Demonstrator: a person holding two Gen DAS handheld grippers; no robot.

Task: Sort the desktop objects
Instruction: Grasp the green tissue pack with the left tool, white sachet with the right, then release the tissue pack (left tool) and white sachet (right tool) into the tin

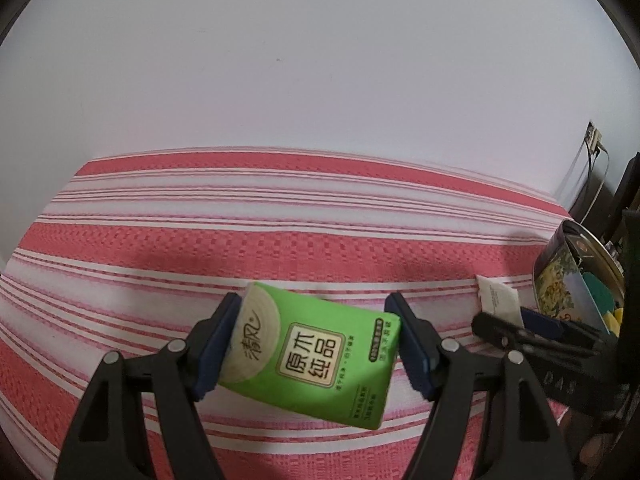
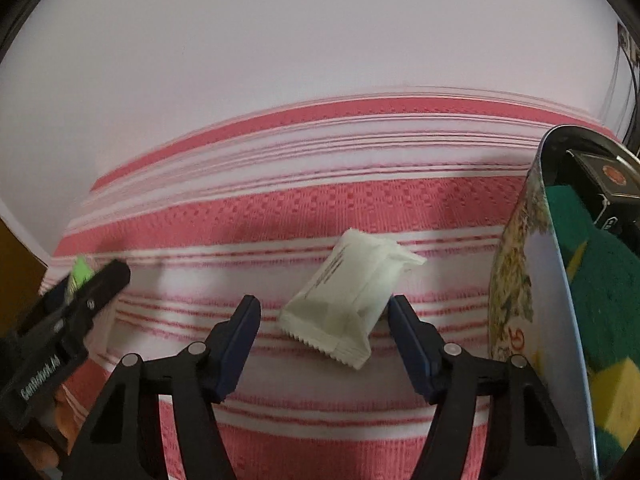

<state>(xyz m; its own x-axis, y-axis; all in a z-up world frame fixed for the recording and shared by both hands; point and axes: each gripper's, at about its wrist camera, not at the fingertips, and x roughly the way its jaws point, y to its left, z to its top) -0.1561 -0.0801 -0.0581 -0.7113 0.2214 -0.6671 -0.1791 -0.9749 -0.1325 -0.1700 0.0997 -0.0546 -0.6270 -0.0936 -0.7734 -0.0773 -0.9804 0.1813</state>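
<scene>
Left claw (image 1: 314,342) grips a green tissue pack (image 1: 310,360) across its short ends, tilted, held above the red-and-white striped cloth (image 1: 280,220) on the table. Right claw (image 2: 324,344) stands open astride a white sachet (image 2: 348,300) lying on the cloth; its right pad appears just to touch the sachet's edge, though blur leaves this uncertain. At three o'clock from the sachet stands a printed tin (image 2: 516,280) holding green-and-yellow sponges (image 2: 592,280) and a dark box (image 2: 604,188). Both packets likely handle as light, soft and crushable with slippery film; the sachet is best pinched across its padded middle, not its crimped ends.
</scene>
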